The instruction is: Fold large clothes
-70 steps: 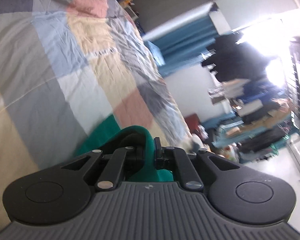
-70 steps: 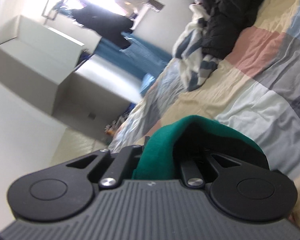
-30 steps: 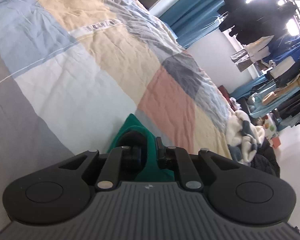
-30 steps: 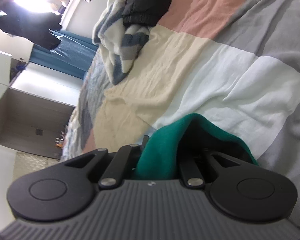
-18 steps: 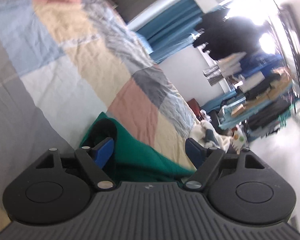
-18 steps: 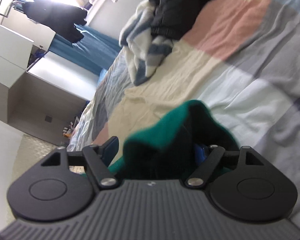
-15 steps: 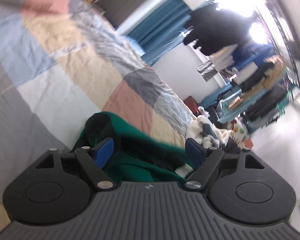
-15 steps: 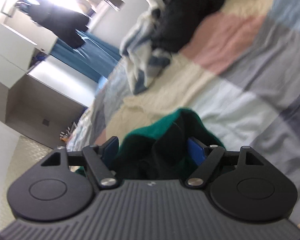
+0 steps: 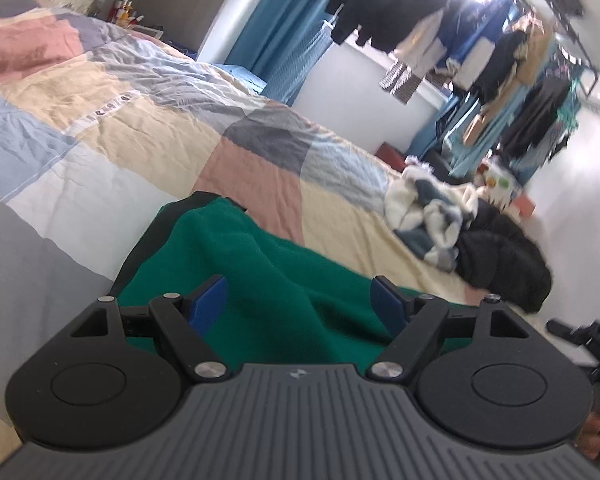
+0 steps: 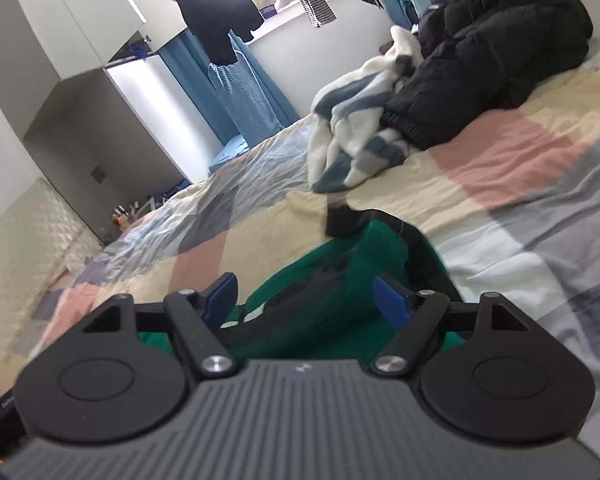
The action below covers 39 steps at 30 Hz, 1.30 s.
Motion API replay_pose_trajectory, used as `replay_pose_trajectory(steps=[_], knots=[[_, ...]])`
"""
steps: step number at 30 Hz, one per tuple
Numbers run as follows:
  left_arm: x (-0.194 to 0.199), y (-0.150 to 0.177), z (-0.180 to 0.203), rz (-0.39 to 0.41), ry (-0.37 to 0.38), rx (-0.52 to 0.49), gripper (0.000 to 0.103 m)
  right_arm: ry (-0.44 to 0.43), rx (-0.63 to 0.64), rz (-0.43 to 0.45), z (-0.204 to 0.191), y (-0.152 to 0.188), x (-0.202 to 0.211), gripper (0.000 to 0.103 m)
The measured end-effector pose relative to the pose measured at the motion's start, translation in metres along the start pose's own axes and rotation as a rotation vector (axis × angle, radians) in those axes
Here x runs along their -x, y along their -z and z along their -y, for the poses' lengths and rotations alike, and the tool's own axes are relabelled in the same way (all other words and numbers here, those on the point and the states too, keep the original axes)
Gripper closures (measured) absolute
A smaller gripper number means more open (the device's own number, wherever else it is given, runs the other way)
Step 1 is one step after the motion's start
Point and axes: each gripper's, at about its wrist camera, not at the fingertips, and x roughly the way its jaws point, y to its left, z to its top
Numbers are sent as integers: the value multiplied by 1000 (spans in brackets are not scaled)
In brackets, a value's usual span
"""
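Note:
A green garment [image 9: 268, 276] with a dark lining lies on the patchwork bed cover [image 9: 100, 128]. My left gripper [image 9: 300, 302] is open just above it, its blue pads apart with nothing between them. In the right wrist view the same green garment [image 10: 340, 276] lies bunched with its dark inner edge showing. My right gripper [image 10: 304, 300] is open over it and holds nothing.
A white and blue striped blanket [image 10: 360, 140] and a black jacket [image 10: 488, 68] lie heaped on the bed beyond the garment; both also show in the left wrist view [image 9: 432, 216]. Blue curtains [image 9: 276, 36], hanging clothes [image 9: 520, 64] and a grey cabinet [image 10: 80, 80] stand past the bed.
Both grippers were shut on the green garment and carried it down to the bed. They have opened, let it go and pulled back slightly; the garment now lies on the cover.

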Motion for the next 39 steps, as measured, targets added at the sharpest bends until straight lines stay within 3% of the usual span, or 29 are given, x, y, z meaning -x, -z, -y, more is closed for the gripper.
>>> replay_pose_trajectory(steps=[6,10,17,22,26,32,39], knots=[[-30,7,-1,-71,-63,-55,21,-24,54,-100,-8,6,-20,27],[-43,13,2,-93,-99,-105,21,53,184,-163,-25,15,-44,27],[-45,9,5,-64,-139,-150,21,37,338,-116,-43,11,-70,27],[-42,-16,-12,-17,-169,-120,21,81,324,-90,-33,4,-74,27],[-53,-46,-33,-3,-207,-88,21,134,236,-78,-11,-7,-82,27],[-81,-69,-68,-56,-216,9,22,221,151,-93,17,-16,-99,27],[-112,-56,-87,-161,-184,75,22,211,97,-138,40,-19,-129,27]])
